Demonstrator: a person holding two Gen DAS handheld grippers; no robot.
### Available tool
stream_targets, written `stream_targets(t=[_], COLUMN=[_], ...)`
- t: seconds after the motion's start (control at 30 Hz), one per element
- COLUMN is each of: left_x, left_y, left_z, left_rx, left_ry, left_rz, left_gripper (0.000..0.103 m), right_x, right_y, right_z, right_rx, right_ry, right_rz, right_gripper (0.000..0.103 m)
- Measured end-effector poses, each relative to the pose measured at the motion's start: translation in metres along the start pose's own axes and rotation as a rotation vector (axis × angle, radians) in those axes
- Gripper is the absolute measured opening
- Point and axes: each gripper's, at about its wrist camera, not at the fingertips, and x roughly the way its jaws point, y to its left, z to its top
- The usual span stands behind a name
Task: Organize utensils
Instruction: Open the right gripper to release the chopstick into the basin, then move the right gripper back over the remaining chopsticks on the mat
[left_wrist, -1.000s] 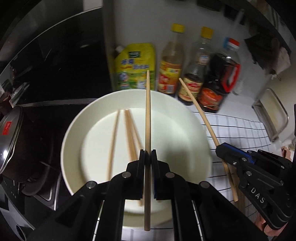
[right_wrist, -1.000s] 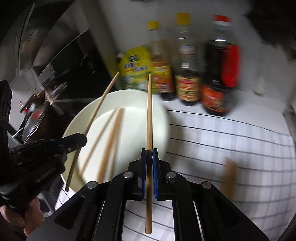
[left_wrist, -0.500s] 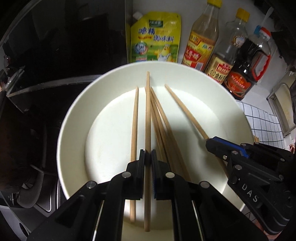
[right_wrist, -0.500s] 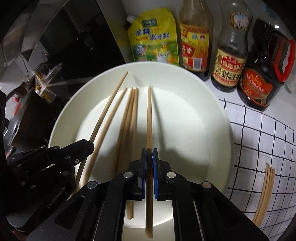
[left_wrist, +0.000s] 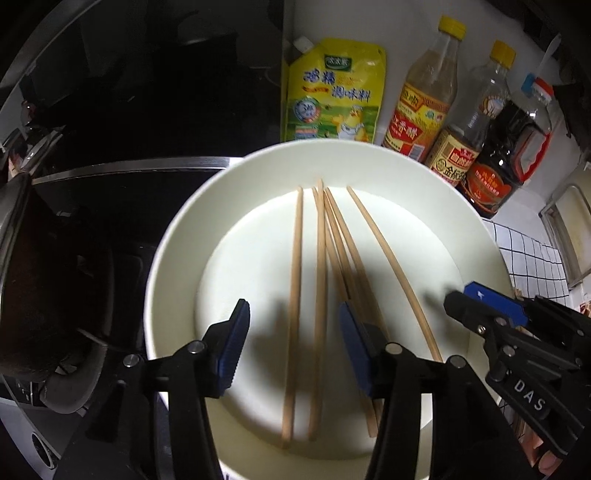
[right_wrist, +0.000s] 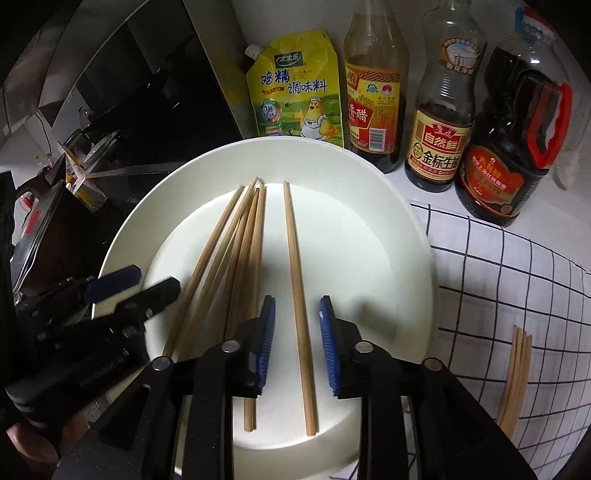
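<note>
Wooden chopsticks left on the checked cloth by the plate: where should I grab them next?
Take the bundle of wooden chopsticks near mid-length, from above, right hand-held gripper jaws straddling its width. They lie flat, packed side by side on the black-and-white checked cloth, so one pinch probably gathers them.

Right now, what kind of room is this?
Most likely a home kitchen: sauce bottles and a seasoning pouch line the wall behind a plate of chopsticks.

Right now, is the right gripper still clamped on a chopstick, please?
No, the right gripper stands open above the white plate, and the chopstick lies loose on the plate between its jaws.
</note>
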Motion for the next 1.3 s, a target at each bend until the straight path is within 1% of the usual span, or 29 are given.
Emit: stream_targets(t=[0.13, 0.2, 0.37, 0.43, 0.53, 0.63, 0.73, 0.87, 1.1, 1.3], left_x=[-0.013, -0.019, -0.031, -0.035, -0.037, -0.039, -0.043, -0.048, -0.058, -0.063], left_y=[0.004, 0.004, 0.001, -0.001, -0.005, -0.01, -0.013, -0.022, -0.046, -0.078], left_z=[-0.003, -0.007, -0.015, -0.017, -0.023, -0.025, -0.027, -0.028, -0.034, -0.049], left_rx=[-0.013, -0.015, -0.012, -0.011, -0.006, 0.003, 0.008, 0.025, 0.038, 0.064], left_ry=[-0.018, -0.025, -0.032, -0.032, -0.022, -0.021, -0.032, -0.032, -0.05, -0.043], left_rz=[0.001, 0.005, 0.004, 0.006, 0.005, 0.008, 0.011, 0.029, 0.012, 0.002], left_gripper=[0.051, 0.052, 0.052, 0.053, 0.054, 0.054, 0.054, 0.054, 0.055, 0.057], right_x=[-0.014, -0.022, -0.039, -0.046, -0.054, -0.058, -0.068, -0.078, -0.103, -0.122], right_y=[0.003, 0.002, 0.003, 0.002, -0.001, -0.006, -0.011, -0.021, -0.058, -0.106], right_z=[-0.006, -0.009, -0.014, -0.016, -0.019, -0.021, -0.027, -0.033, -0.056, -0.086], right_rx=[-0.013, -0.008, -0.002, 0.002, 0.023, 0.039, 0.057, 0.068, 0.121, 0.191], right_ry=[-0.016, -0.023, -0.048, -0.064, -0.082, -0.079, -0.11, -0.123, -0.159, -0.17], right_rz=[-0.01, -0.013, -0.015, -0.01, -0.002, -0.002, 0.001, 0.001, -0.036, -0.097], right_gripper=[0.024, 0.028, 0.029, 0.032, 0.035, 0.035, 0.035, 0.035, 0.036, 0.039])
